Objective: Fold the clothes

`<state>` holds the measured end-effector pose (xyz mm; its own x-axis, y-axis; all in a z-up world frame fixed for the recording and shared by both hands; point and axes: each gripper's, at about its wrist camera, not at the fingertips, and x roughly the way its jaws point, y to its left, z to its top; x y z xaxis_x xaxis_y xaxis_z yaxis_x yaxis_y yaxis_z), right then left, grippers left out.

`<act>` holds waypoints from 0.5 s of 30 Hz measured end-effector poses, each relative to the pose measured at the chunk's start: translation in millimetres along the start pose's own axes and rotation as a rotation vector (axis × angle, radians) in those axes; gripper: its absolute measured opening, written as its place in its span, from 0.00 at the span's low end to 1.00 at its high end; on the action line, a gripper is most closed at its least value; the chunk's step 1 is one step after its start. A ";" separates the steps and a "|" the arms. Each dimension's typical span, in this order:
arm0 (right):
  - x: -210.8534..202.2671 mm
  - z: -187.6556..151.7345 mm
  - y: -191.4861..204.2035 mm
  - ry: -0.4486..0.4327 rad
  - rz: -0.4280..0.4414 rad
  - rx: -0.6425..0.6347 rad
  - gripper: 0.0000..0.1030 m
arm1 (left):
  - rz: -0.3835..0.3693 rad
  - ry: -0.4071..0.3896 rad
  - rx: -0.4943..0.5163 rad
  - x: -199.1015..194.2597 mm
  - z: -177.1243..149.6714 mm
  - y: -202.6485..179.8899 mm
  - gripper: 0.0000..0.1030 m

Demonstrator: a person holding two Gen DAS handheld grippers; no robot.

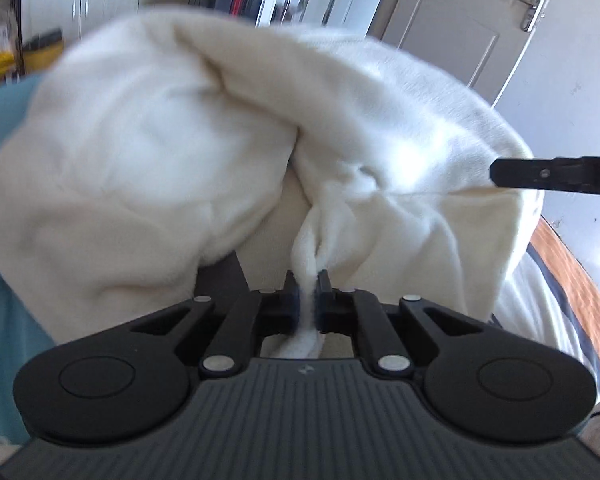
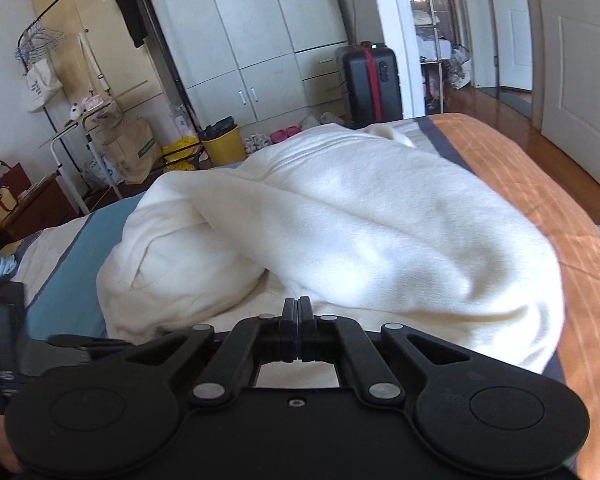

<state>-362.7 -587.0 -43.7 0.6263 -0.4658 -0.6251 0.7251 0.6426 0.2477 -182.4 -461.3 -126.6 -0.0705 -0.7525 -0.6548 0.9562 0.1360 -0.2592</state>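
White fleece garment [image 2: 340, 216] stretches across bed, pinched by left gripper [image 1: 308, 292]; right gripper [image 2: 299, 312] clenched empty.

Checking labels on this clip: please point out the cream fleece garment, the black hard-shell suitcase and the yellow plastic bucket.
cream fleece garment [image 2: 380, 216]: right wrist view, its raised middle fold.
black hard-shell suitcase [image 2: 358, 84]: right wrist view, front panel.
yellow plastic bucket [image 2: 225, 146]: right wrist view, side wall.

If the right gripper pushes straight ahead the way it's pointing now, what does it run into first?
Most likely the cream fleece garment heaped on the bed, right in front of the shut right gripper. The exact gap is hard to judge through the fisheye.
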 end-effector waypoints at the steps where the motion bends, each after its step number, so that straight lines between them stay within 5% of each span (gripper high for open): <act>1: -5.8 -1.0 -1.9 -0.005 -0.008 0.002 0.01 | -0.002 -0.027 0.016 -13.0 -0.5 -4.5 0.06; 8: -52.5 8.5 -40.7 -0.108 -0.123 0.036 0.01 | -0.073 -0.049 0.036 -66.2 -28.5 -28.3 0.06; 15: -88.6 9.0 -117.6 -0.139 -0.303 0.105 0.01 | -0.067 -0.014 0.006 -70.9 -54.8 -29.1 0.06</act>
<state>-500.8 -626.8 -10.8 0.4060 -0.7085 -0.5772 0.9049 0.3998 0.1459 -220.8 -376.6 -111.5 -0.1306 -0.7685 -0.6264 0.9511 0.0812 -0.2979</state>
